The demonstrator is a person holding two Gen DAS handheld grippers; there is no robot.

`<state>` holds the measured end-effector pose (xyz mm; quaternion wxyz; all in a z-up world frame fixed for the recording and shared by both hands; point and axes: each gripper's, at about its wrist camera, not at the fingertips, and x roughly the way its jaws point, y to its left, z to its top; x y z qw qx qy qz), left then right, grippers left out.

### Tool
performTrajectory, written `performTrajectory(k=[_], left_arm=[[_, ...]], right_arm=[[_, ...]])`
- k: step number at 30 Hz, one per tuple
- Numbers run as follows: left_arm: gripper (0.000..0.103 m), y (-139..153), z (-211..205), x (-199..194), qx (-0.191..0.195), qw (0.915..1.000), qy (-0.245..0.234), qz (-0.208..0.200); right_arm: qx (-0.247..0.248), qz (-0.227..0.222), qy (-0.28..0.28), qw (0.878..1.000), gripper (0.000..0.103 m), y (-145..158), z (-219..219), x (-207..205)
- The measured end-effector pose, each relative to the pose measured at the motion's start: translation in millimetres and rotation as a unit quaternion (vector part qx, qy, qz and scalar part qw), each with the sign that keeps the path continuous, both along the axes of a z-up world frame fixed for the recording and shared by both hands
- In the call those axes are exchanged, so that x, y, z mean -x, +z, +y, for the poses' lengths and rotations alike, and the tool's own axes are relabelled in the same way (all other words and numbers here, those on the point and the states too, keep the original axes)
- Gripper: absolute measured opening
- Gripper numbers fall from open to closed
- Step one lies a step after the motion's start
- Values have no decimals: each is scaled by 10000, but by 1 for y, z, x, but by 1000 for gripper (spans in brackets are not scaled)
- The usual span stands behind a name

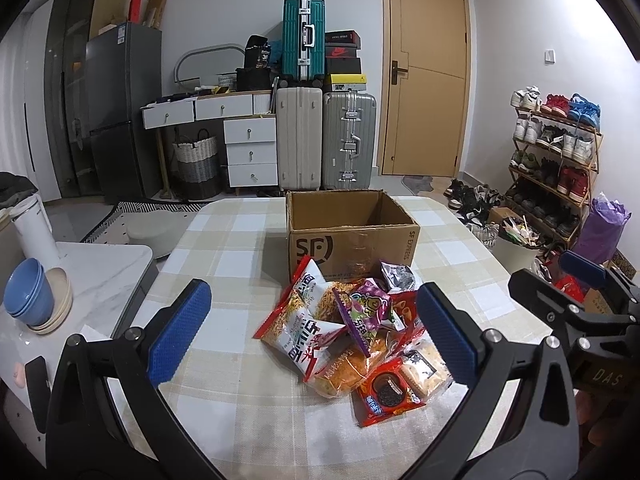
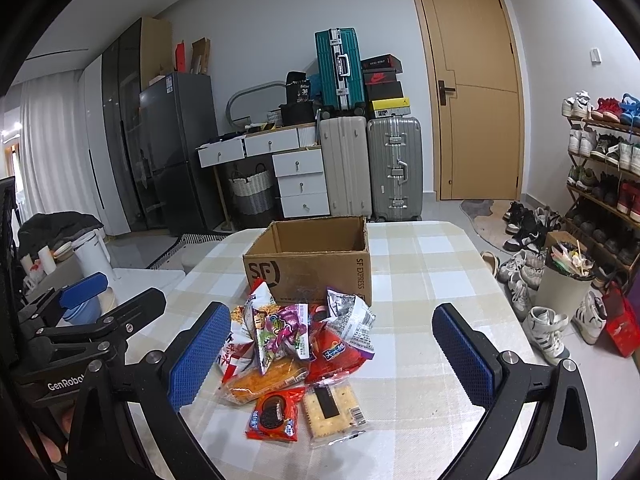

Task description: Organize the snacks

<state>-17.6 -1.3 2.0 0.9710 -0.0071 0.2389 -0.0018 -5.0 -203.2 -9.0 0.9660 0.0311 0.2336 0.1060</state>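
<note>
A pile of snack packets (image 1: 352, 336) (image 2: 300, 356) lies on the checked tablecloth just in front of an open cardboard box (image 1: 352, 236) (image 2: 308, 264) that looks empty. A red cookie packet (image 1: 386, 394) (image 2: 276, 418) and a clear cracker pack (image 2: 334, 406) lie nearest me. My left gripper (image 1: 316, 330) is open above the near side of the pile, holding nothing. My right gripper (image 2: 332, 354) is open too, hovering over the pile's near edge. Each gripper shows at the side of the other's view.
A white side table (image 1: 100, 276) with stacked blue bowls (image 1: 30, 296) and a white kettle (image 1: 34, 228) stands left. A full waste bin (image 2: 568, 280), shoes and a shoe rack (image 2: 600, 184) are right. Suitcases (image 1: 326, 140) and drawers stand behind.
</note>
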Motion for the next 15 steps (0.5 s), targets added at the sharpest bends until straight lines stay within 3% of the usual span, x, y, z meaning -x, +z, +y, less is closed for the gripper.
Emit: performTrajectory(k=[15], left_arm=[[103, -5, 15, -5, 143, 9997, 180, 79]], right_arm=[[-102, 74, -23, 9999, 103, -3, -6, 2]])
